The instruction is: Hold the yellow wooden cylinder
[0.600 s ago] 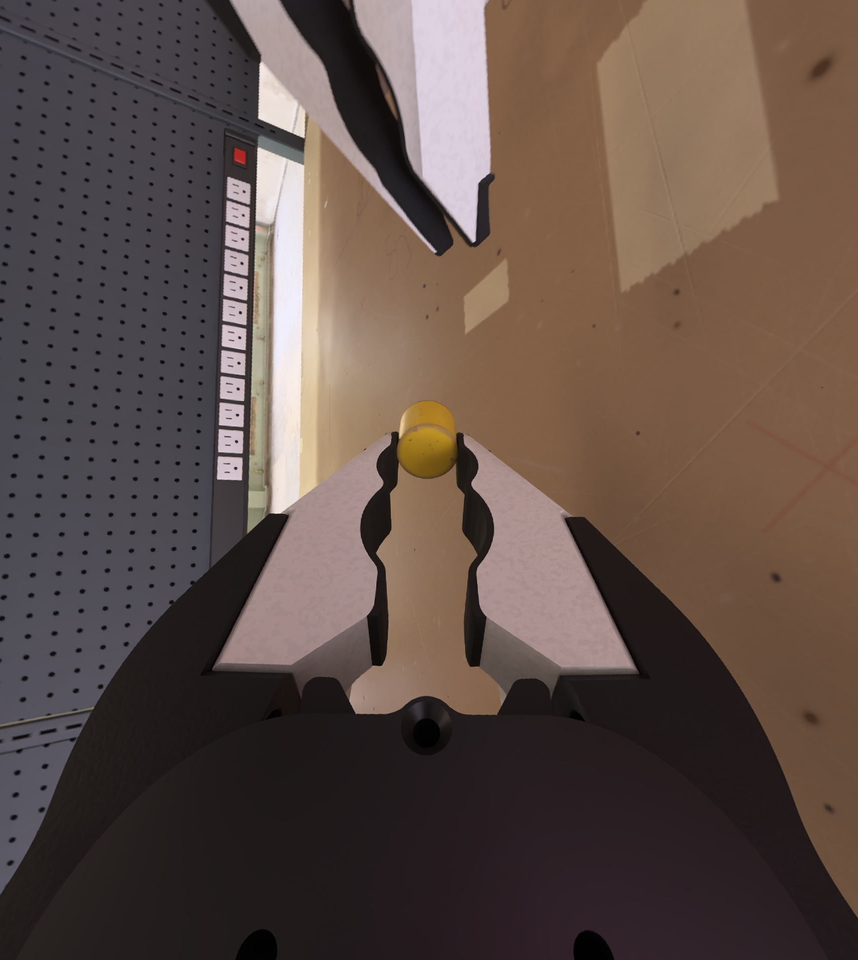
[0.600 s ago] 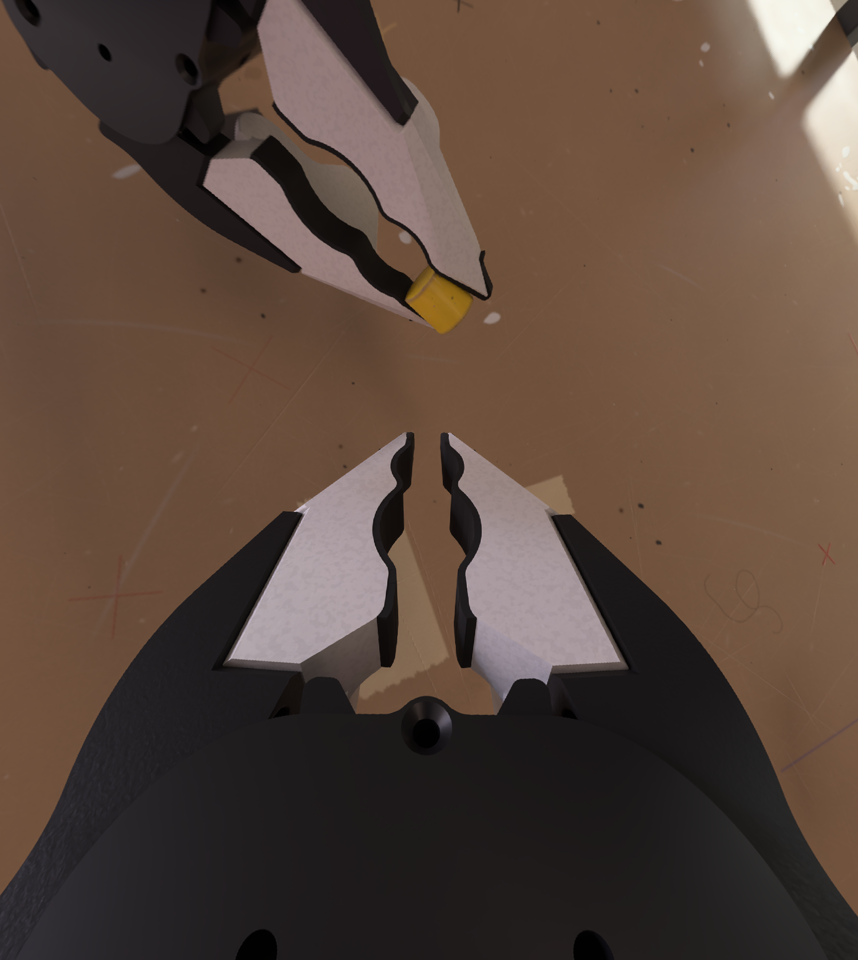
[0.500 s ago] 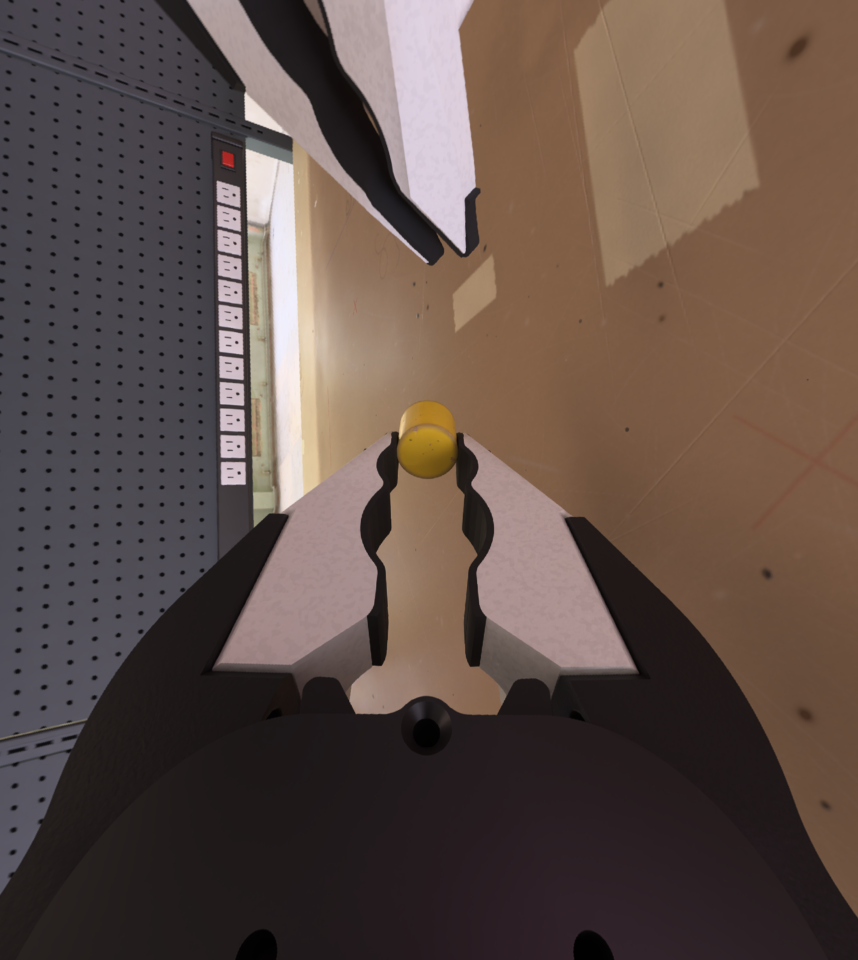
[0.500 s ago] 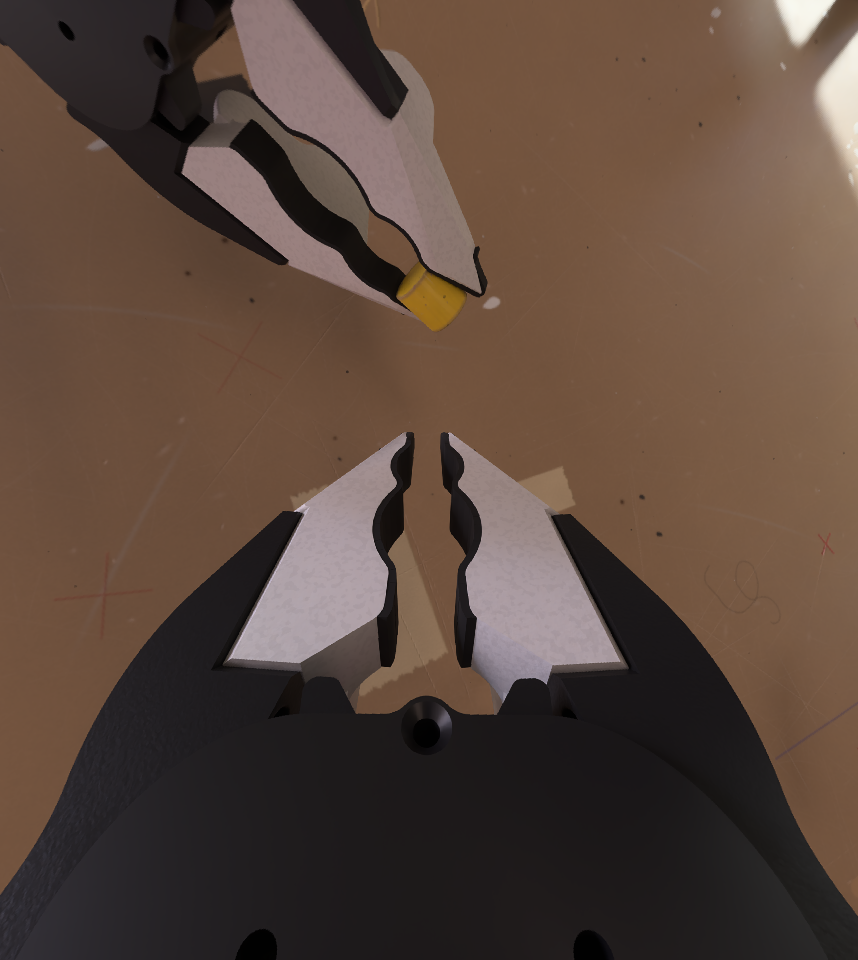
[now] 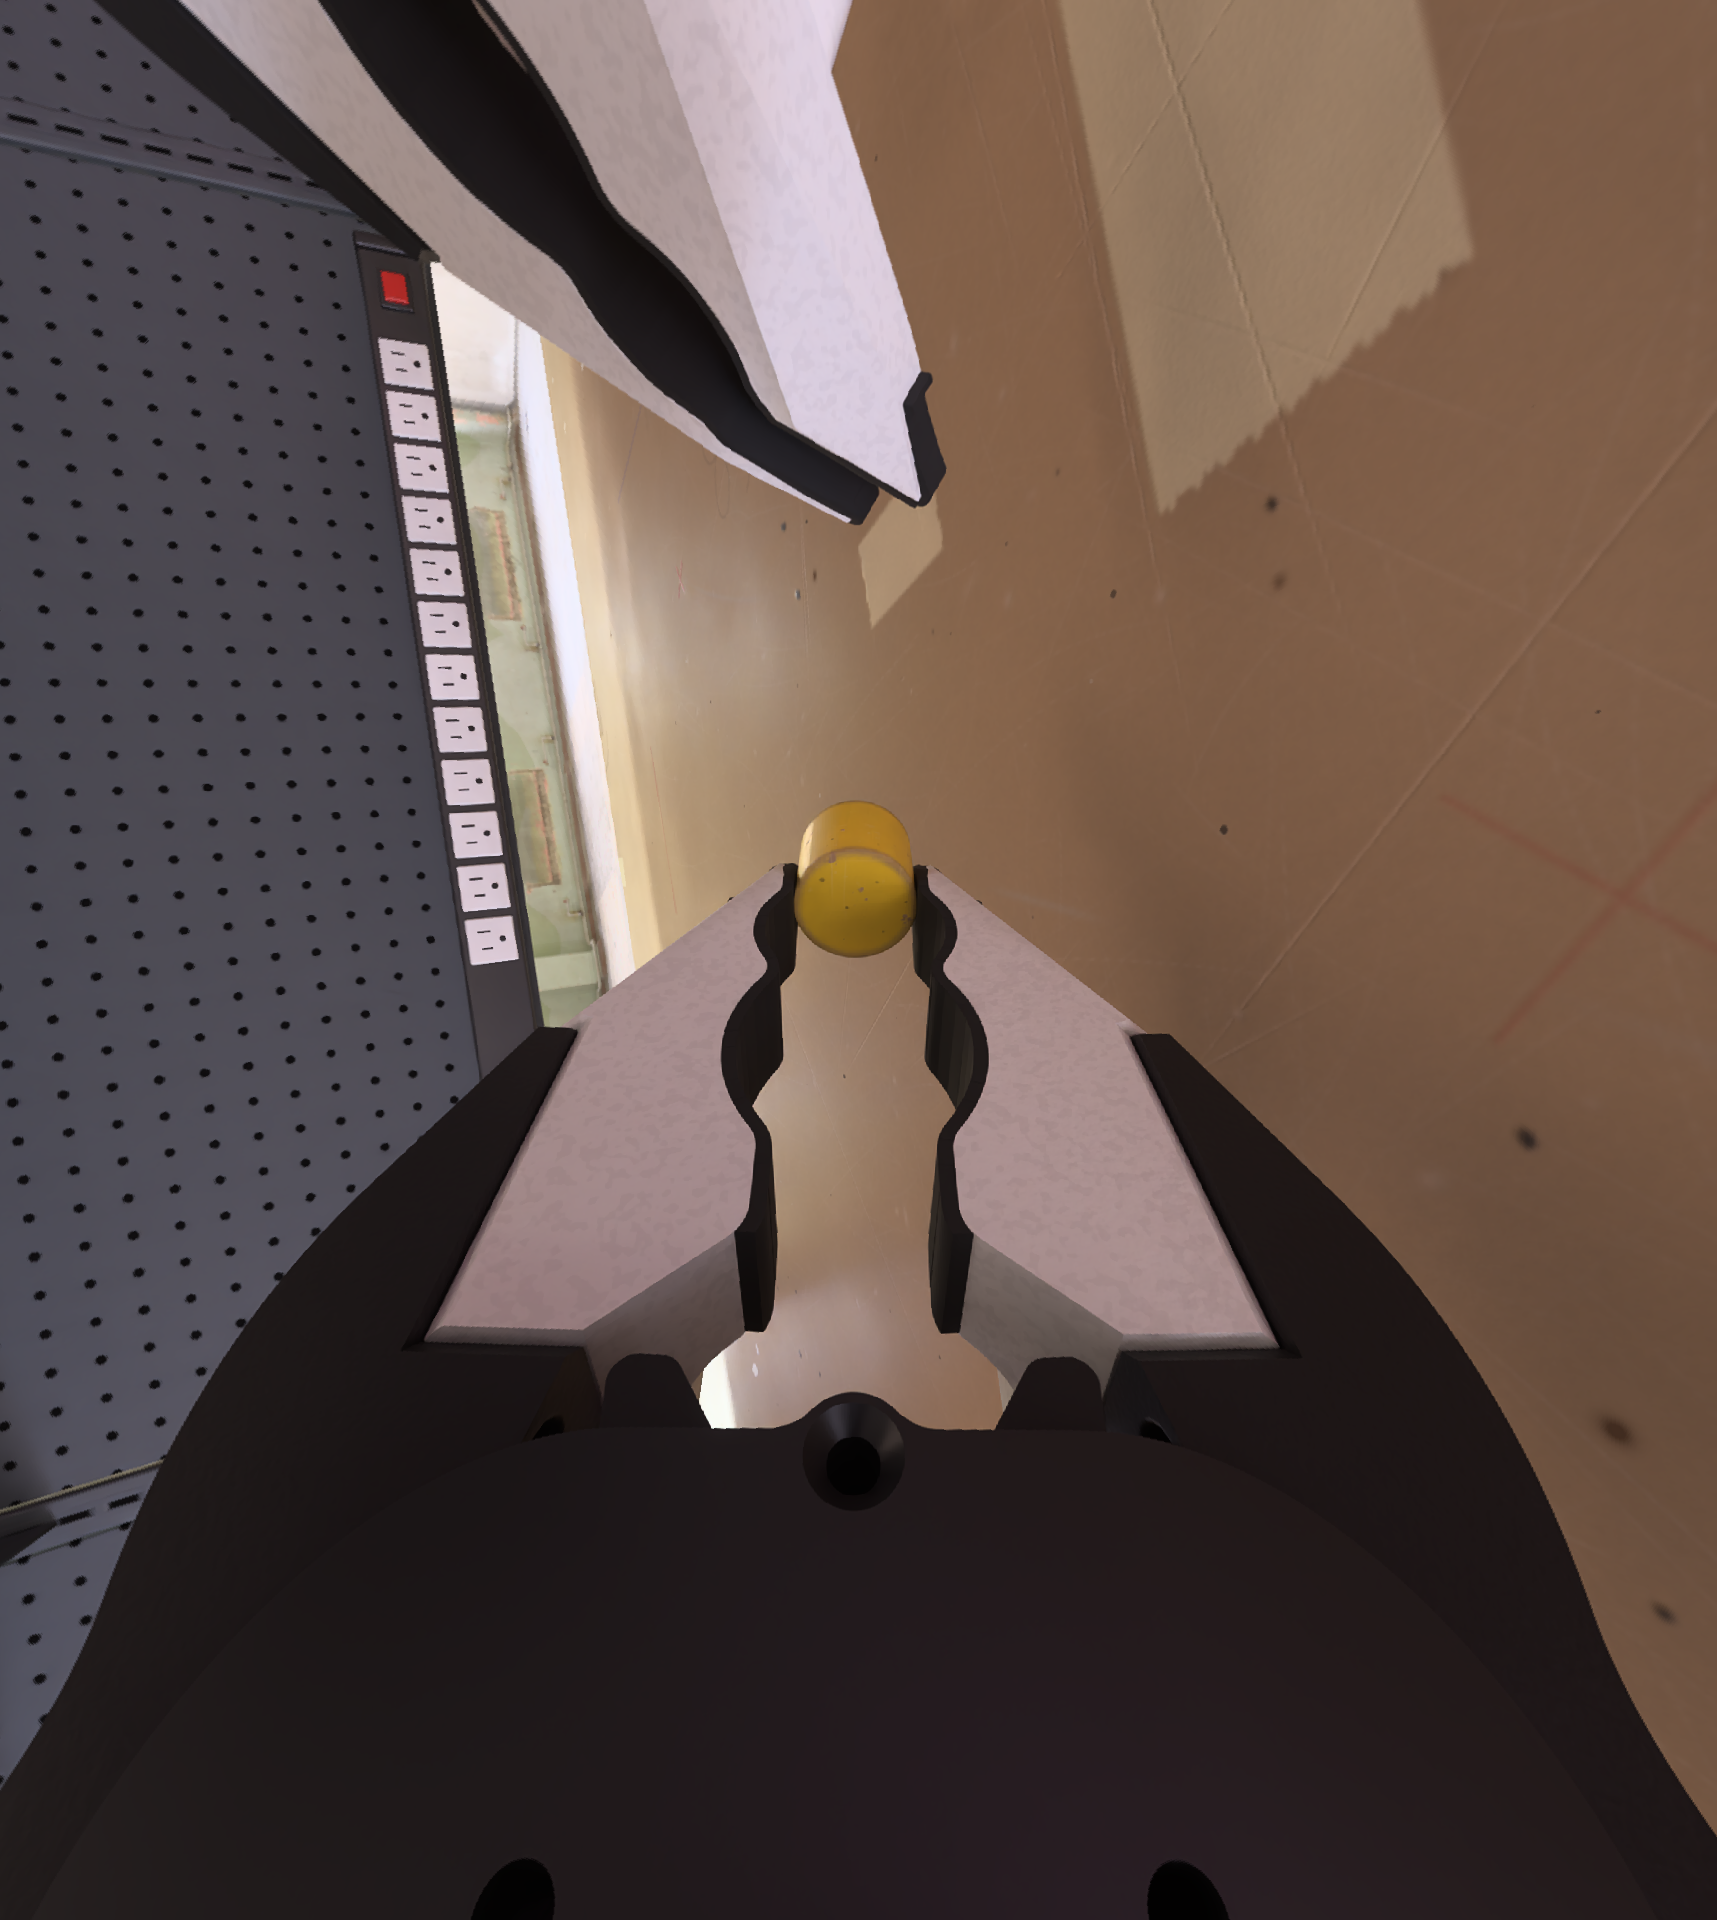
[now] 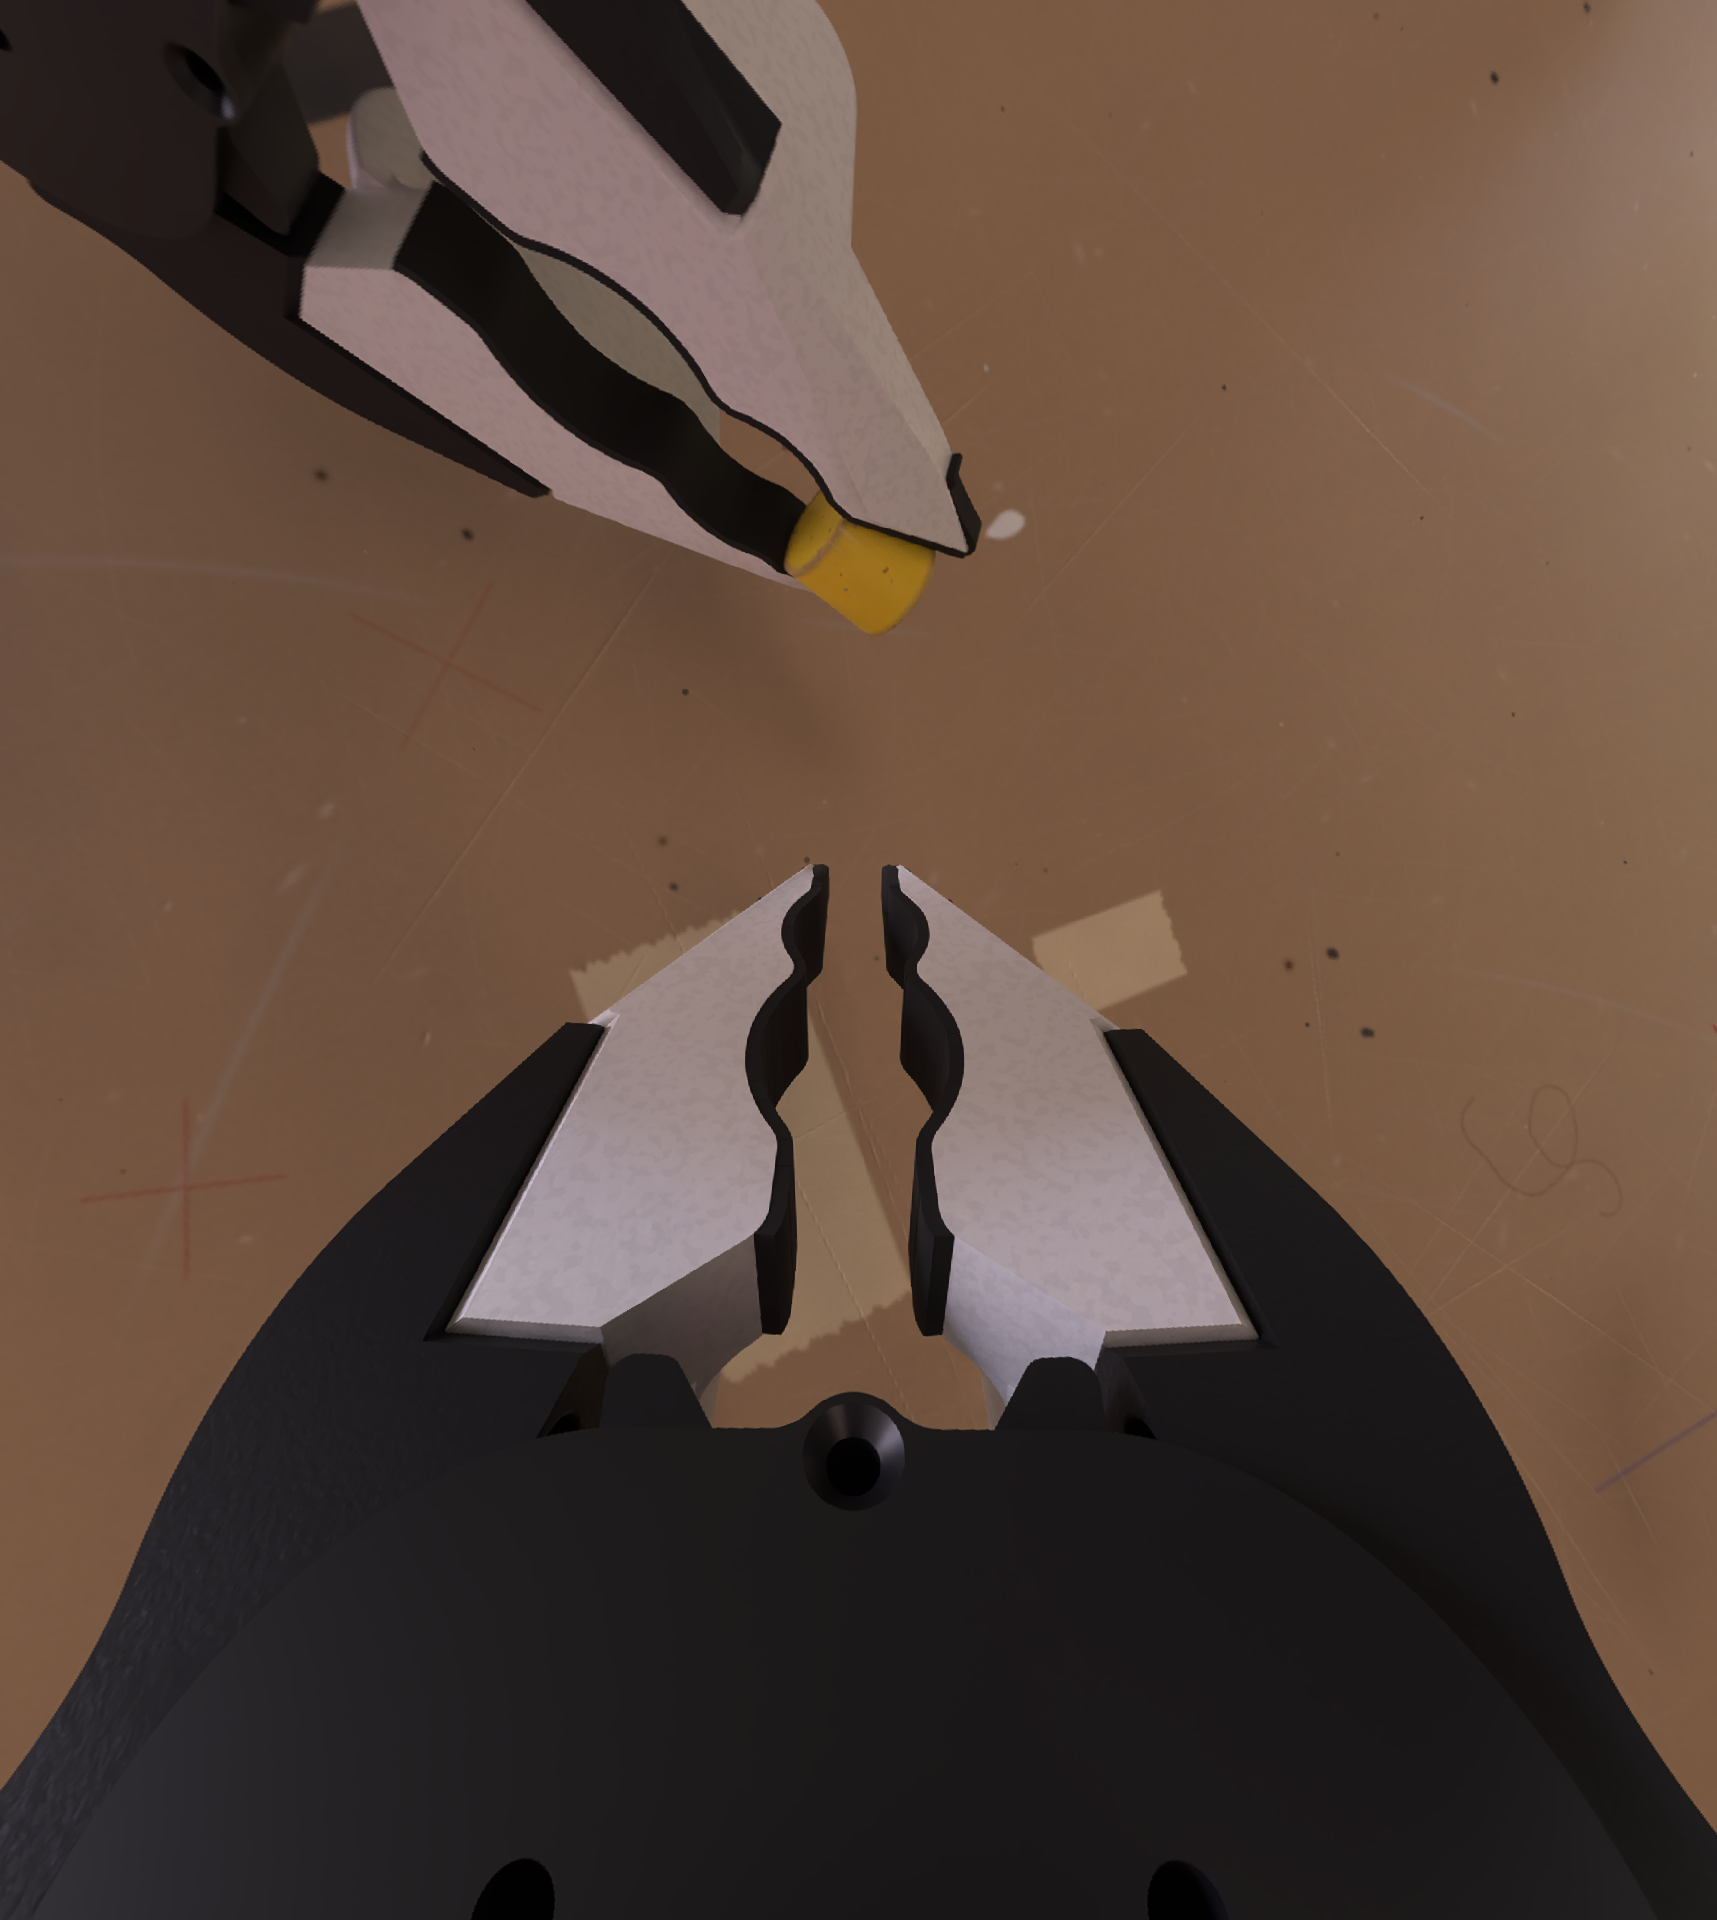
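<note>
Small yellow wooden cylinder (image 5: 852, 894) pinched at very tips of left gripper (image 5: 852, 902), lifted clear of brown scuffed tabletop (image 6: 1353, 644). Right gripper (image 6: 854, 883) empty, fingers nearly together w/ narrow gap, nearby. Grip shallow, so prob. best: steady squeeze, no jerks, no tilt, right kept clear.

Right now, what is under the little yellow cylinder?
Only the bare brown tabletop lies under the yellow cylinder, which the left gripper pinches at its fingertips. The right gripper sits apart, holding nothing.
</note>
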Robot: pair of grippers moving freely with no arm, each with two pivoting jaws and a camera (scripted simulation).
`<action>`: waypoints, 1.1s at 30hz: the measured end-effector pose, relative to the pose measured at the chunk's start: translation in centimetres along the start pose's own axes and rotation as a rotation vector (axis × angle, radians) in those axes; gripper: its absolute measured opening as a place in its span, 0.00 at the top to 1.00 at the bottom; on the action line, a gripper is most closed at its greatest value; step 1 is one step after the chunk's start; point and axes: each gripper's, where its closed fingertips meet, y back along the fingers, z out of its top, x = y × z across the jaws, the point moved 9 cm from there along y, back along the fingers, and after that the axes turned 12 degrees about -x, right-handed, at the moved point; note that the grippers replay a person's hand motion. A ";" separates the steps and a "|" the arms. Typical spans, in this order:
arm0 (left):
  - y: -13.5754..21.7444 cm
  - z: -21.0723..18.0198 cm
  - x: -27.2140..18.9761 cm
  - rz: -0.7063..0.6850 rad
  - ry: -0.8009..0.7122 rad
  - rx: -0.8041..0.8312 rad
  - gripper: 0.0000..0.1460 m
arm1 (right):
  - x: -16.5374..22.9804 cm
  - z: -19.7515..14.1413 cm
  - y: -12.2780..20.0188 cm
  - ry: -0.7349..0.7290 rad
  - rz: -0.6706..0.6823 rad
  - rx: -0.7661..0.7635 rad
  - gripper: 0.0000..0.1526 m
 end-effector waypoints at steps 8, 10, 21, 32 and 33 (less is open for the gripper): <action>-0.4 0.7 -0.5 -0.009 -0.093 0.062 0.85 | -0.2 -0.3 -0.2 -0.087 0.002 0.051 0.94; -0.6 0.9 -0.6 -0.012 -0.104 0.079 0.85 | -0.2 -0.2 -0.2 -0.127 -0.006 0.072 0.94; -1.2 1.6 -1.0 -0.014 -0.150 0.152 0.85 | 0.5 -0.1 -0.7 -0.278 -0.085 0.166 0.94; -1.6 2.4 -1.4 -0.020 -0.246 0.210 0.85 | 1.2 0.5 -0.8 -0.231 -0.112 0.281 0.94; -1.7 2.5 -1.4 -0.019 -0.247 0.216 0.85 | 1.2 0.5 -0.9 -0.205 -0.118 0.284 0.94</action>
